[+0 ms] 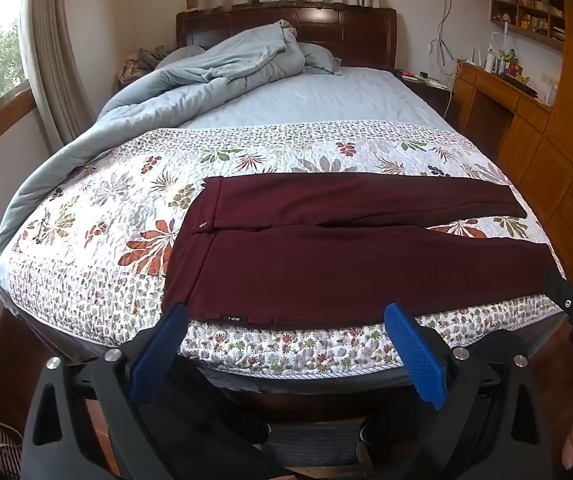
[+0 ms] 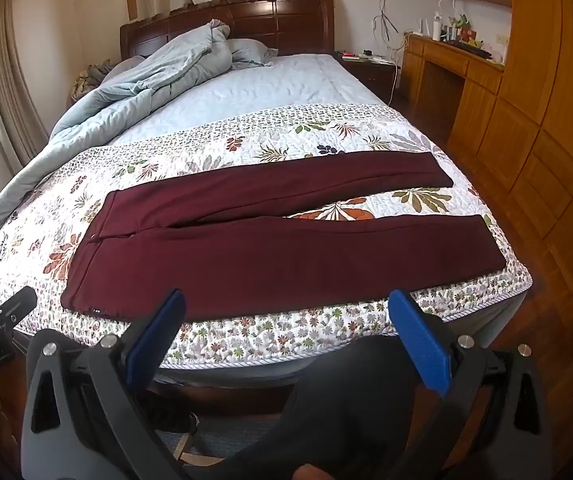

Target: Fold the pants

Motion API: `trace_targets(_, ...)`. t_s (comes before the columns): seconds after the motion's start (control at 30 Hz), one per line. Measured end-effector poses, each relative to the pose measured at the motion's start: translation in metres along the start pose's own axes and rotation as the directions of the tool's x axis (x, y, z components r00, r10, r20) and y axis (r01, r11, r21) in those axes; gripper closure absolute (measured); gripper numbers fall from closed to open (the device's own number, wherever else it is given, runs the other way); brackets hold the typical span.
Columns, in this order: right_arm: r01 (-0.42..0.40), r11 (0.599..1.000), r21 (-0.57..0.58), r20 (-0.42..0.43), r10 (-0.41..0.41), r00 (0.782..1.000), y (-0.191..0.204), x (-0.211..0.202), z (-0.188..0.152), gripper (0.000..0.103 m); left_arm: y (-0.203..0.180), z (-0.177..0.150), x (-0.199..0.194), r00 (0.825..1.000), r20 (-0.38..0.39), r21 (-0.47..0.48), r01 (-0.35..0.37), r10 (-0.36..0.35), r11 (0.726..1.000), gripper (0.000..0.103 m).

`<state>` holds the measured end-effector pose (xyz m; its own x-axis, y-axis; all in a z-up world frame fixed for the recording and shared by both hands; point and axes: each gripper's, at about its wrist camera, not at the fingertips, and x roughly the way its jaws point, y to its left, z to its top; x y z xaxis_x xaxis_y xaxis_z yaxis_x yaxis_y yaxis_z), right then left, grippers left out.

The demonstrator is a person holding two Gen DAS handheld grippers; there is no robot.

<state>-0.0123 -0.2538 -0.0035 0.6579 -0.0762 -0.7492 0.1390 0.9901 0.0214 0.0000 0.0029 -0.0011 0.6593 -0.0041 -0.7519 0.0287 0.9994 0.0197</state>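
Pants [image 1: 350,256] flat along bed's [image 1: 286,344] near edge, legs splayed. Left gripper [image 1: 286,344] and right gripper [image 2: 286,340] wide open, empty. Risk: uneven pinches skew the fold, dragging fabric overboard.

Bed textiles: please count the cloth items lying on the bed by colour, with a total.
Maroon: 1, the pants
Floral white: 1, the quilt
Light blue: 3, the comforter, the pillow, the sheet
Total: 5
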Motion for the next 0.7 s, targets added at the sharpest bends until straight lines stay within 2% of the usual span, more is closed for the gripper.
trace_targets(0.7,0.0,1.0,-0.001,-0.001,0.0,1.0,0.0016,0.002,-0.0014,0.002,0.0003,0.0005,-0.0032,1.0,-0.002,-0.001,-0.002,0.002,1.0,0.004)
